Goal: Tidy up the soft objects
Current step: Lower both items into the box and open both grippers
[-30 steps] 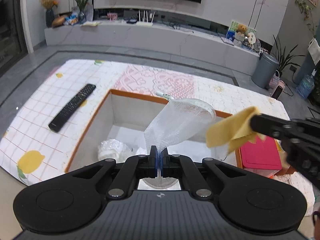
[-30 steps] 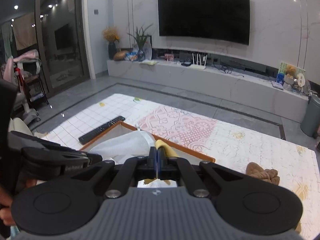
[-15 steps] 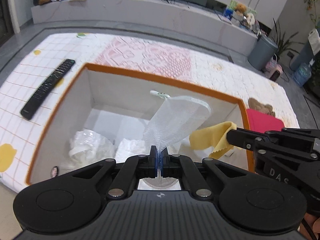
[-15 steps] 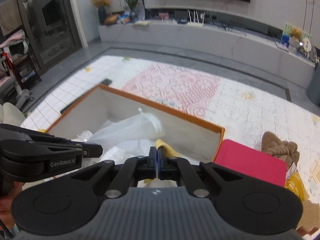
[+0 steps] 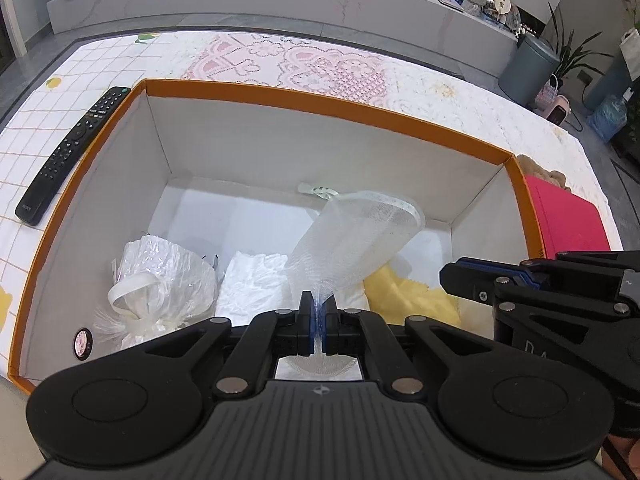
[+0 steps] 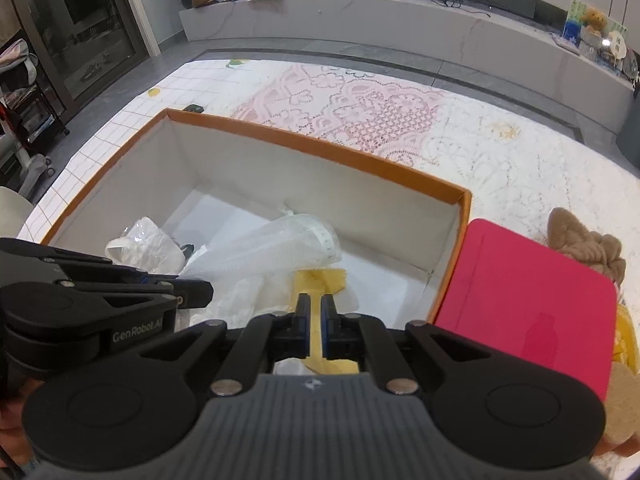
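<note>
An orange-rimmed white box (image 5: pixel 320 98) (image 6: pixel 320 148) stands on the patterned cloth. My left gripper (image 5: pixel 318 312) is shut on a white mesh bag (image 5: pixel 356 240) and holds it inside the box; the bag also shows in the right wrist view (image 6: pixel 280 248). My right gripper (image 6: pixel 315 316) is slightly open low in the box, with the yellow cloth (image 6: pixel 320 280) lying loose between and under its fingers. The yellow cloth (image 5: pixel 404 296) rests on the box floor at the right. A white plastic bag (image 5: pixel 160 280) and a white padded item (image 5: pixel 256 280) lie in the box.
A black remote (image 5: pixel 76 152) lies left of the box. A red flat case (image 6: pixel 520 304) sits against the box's right side, with a brown plush item (image 6: pixel 584 244) behind it. The patterned cloth (image 6: pixel 500 184) stretches beyond the box.
Both grippers have come down into the box. My right gripper has opened and let go of the yellow cloth, which now lies on the box floor. My left still grips the mesh bag.
</note>
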